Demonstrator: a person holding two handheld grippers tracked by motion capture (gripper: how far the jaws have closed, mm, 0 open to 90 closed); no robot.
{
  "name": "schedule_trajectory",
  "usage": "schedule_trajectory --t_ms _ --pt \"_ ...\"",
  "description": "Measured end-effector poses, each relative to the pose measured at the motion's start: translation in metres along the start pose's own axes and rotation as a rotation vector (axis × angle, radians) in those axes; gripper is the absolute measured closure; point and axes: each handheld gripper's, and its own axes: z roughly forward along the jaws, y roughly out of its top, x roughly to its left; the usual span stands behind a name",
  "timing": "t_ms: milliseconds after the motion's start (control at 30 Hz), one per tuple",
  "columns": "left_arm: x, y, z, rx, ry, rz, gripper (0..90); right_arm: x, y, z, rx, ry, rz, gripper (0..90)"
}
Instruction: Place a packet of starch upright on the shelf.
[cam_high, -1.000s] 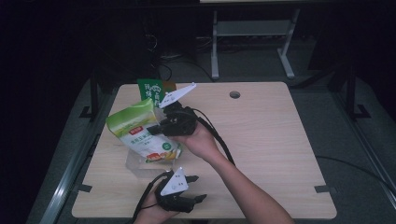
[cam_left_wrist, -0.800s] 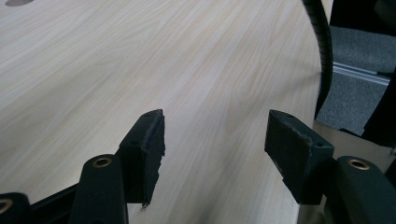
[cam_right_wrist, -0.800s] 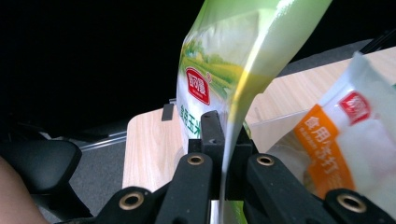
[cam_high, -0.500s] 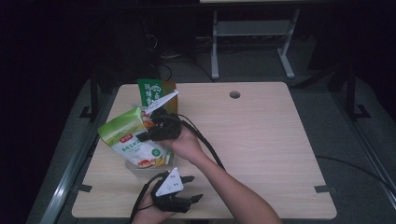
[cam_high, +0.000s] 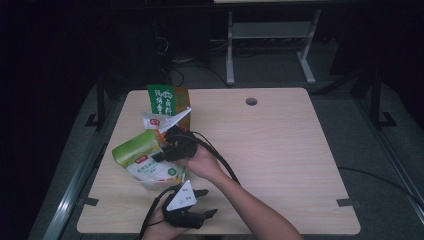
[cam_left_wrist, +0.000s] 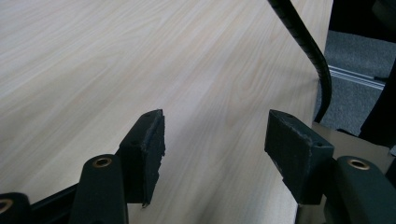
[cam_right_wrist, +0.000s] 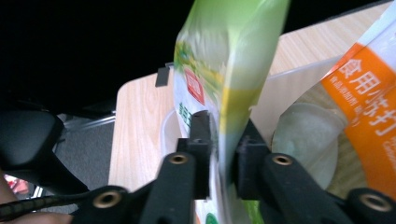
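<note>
Right gripper (cam_right_wrist: 219, 144) jaws opening around green bag (cam_high: 145, 157), green box (cam_high: 167, 100) behind, left gripper (cam_left_wrist: 215, 144) gaping.

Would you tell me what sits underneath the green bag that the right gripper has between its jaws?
Under the green bag sits a clear plastic container, with a white-and-orange packet beside it in the right gripper view. The bag covers most of the container, so its contents cannot be told.

Three food packets (cam_high: 145, 160), two hand-held grippers (cam_high: 192, 206), and one table (cam_high: 280, 150).
</note>
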Motion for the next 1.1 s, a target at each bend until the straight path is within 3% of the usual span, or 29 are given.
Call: schedule_trajectory --t_ms 200,367,533,767,967,1100 --pt "-0.001 0.000 0.001 0.010 -0.004 0.026 37.8 0.004 0.000 -0.010 0.004 -0.019 -0.039 85.6" --pt "-0.001 0.000 0.001 0.007 -0.003 0.012 37.9 0.006 -0.005 -0.012 0.005 -0.021 -0.056 88.7" --pt "-0.002 -0.001 0.001 0.001 -0.004 -0.003 38.0 0.002 -0.015 -0.016 0.008 -0.027 -0.052 89.2" --pt "-0.001 -0.001 0.004 0.003 -0.007 -0.008 37.9 -0.011 -0.036 -0.021 0.027 -0.021 0.008 88.4" --pt "0.000 -0.001 0.005 0.011 -0.007 -0.016 37.9 -0.011 -0.034 -0.025 0.004 -0.002 0.007 79.3" --pt "0.001 0.000 0.005 0.005 -0.008 -0.022 37.6 -0.012 -0.035 -0.024 0.018 -0.003 0.007 86.5"
